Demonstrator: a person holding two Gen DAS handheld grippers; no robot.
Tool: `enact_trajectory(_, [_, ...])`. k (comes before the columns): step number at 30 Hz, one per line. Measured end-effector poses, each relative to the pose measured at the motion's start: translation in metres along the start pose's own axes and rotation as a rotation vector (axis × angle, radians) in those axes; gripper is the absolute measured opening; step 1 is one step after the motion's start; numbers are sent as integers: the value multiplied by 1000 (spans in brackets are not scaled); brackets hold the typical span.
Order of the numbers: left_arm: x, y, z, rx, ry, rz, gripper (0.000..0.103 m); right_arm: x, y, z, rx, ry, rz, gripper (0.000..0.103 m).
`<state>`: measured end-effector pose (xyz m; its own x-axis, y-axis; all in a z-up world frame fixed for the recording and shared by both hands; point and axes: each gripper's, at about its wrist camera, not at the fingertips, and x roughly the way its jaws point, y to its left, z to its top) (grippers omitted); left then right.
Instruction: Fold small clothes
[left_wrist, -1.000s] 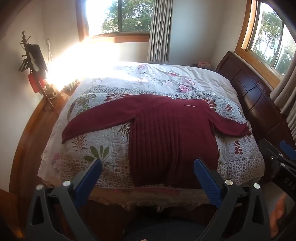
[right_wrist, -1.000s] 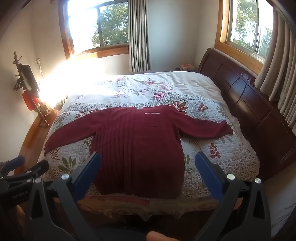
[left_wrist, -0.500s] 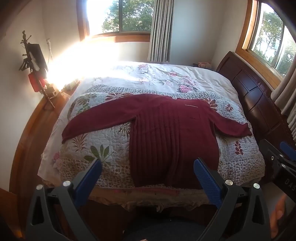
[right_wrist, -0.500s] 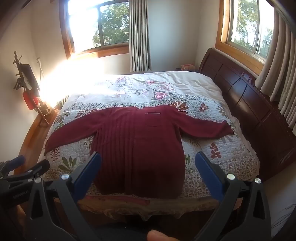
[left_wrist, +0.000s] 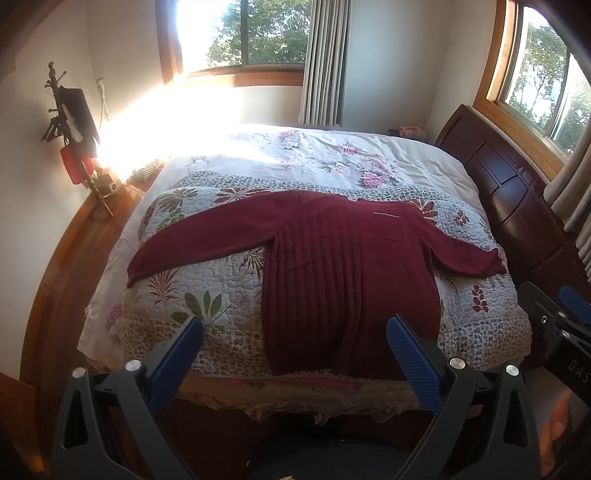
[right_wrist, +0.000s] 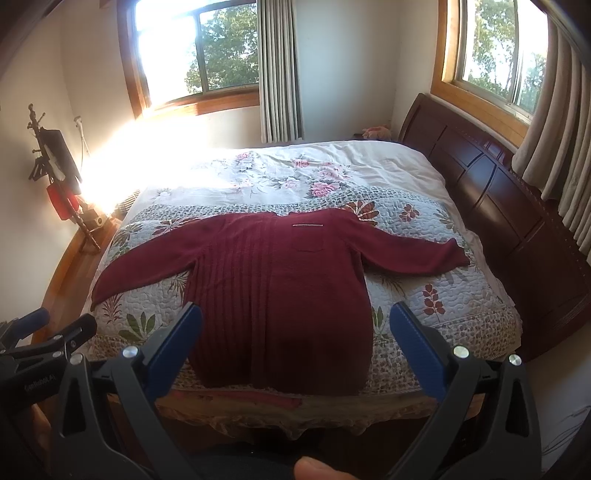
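Note:
A dark red knitted sweater (left_wrist: 343, 273) (right_wrist: 280, 295) lies flat on the floral quilt (left_wrist: 207, 295) (right_wrist: 443, 295) of a bed, both sleeves spread out and its hem at the near edge. My left gripper (left_wrist: 293, 326) hangs open in front of the hem, short of the bed, with nothing between its blue pads. My right gripper (right_wrist: 295, 314) is open too, held before the lower part of the sweater and touching nothing. Each gripper shows at the edge of the other's view: the right gripper (left_wrist: 561, 325), the left gripper (right_wrist: 44, 339).
A dark wooden headboard (right_wrist: 498, 206) runs along the bed's right side, and a curved wooden rail (left_wrist: 62, 295) borders its left. A stand with a phone and a red item (left_wrist: 74, 147) leans at the left wall. Windows and curtains fill the far and right walls.

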<state>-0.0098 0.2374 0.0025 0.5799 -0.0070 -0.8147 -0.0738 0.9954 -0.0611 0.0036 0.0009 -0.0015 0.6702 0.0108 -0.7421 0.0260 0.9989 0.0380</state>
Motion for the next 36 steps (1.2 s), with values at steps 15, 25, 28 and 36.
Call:
enact_trajectory(15, [0,-1,3,2,-2,2,99,1,2,-1,-9,0,0,100])
enact_trajectory(25, [-1,-1,6,2,-5,1,99,1,3,1,-14,1,-4,100])
enact_trajectory(28, [-1,-1,6,0,-3,0,99,2,3,2,-14,1,-6,100])
enact_trajectory(36, [-1,-1,10,1,-6,-1,99,4,4,2,-11,1,-7,100])
